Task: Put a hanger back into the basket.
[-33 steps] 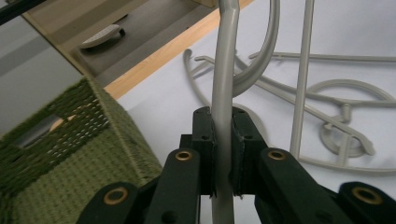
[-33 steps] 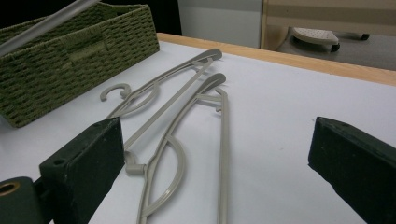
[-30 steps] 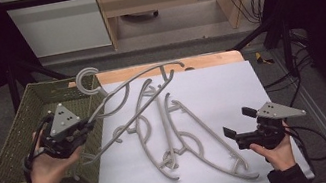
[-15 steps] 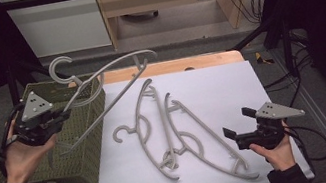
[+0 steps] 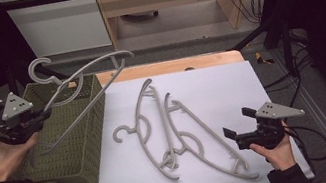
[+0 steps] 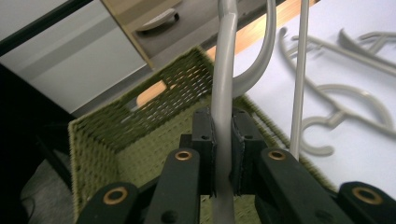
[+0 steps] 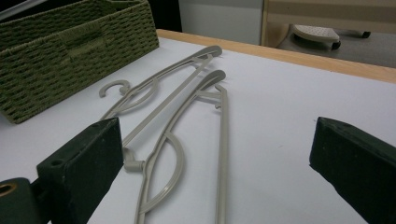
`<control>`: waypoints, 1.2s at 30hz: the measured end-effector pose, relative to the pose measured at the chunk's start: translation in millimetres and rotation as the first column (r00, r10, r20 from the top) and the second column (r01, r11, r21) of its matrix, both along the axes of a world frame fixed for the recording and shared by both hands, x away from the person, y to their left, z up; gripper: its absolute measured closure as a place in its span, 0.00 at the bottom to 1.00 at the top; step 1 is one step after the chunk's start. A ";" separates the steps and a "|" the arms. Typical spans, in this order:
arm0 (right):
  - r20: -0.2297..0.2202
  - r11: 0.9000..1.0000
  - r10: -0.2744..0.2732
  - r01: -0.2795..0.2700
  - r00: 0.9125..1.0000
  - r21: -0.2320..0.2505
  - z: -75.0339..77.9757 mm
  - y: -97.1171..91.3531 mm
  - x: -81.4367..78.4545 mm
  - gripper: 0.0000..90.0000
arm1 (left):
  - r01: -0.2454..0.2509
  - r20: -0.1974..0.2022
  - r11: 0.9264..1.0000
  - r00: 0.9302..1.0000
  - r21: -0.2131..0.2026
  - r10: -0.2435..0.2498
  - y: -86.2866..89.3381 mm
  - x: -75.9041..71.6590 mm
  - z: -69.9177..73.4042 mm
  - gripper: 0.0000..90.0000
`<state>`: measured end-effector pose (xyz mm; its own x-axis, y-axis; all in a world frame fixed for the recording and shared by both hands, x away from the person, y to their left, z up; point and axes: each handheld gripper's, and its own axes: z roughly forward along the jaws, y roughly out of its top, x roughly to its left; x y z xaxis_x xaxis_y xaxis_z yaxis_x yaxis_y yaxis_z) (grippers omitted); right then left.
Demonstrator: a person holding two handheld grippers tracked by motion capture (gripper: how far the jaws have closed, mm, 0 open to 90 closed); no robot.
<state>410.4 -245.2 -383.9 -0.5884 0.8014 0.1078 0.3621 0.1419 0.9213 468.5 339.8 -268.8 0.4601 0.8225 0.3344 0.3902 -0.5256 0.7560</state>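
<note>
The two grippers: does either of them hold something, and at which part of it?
The left gripper is shut on a grey hanger, clamping one of its arms, above the green basket. The right gripper is open and holds nothing.

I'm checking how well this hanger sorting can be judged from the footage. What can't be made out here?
- Basket floor: high view, hidden by the left gripper, the hand and the held hanger.
- Held hanger's hook: left gripper view, cut off by the top edge.
- Two table hangers: high view, overlapping; which lies on top is unclear.
- Right gripper: right gripper view, body below the frame.
</note>
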 end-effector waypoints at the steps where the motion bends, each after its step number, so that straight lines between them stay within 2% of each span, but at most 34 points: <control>1: -0.001 1.000 -0.003 0.003 1.000 0.009 0.2 0.5 0.0 0.03 | -0.008 -0.003 1.000 1.000 0.004 0.008 3.8 1.2 -1.1 0.91; 13: -0.009 1.000 0.001 -0.001 1.000 -0.015 -2.5 2.0 2.2 0.03 | -0.062 -0.026 0.998 0.998 0.023 0.063 46.9 7.0 -19.6 0.91; 20: -0.016 1.000 -0.005 0.005 1.000 -0.017 -3.8 1.8 3.3 0.03 | -0.095 -0.032 0.995 0.995 0.007 0.095 67.7 8.8 -30.7 0.91; 32: -0.016 1.000 -0.005 0.005 1.000 -0.015 -4.1 2.3 3.5 0.03 | -0.162 -0.042 0.987 0.986 0.025 0.163 86.6 7.2 -43.7 0.91; 36: -0.017 1.000 -0.004 0.004 1.000 -0.018 -4.8 2.6 4.1 0.03 | -0.171 -0.052 0.985 0.984 0.033 0.172 90.5 6.6 -49.0 0.91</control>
<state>414.5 -242.7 -388.7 -0.5832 0.8057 0.1037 0.3783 0.1564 0.9124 475.1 430.3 -317.9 0.3313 0.8813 0.3371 0.5165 -0.4683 0.7169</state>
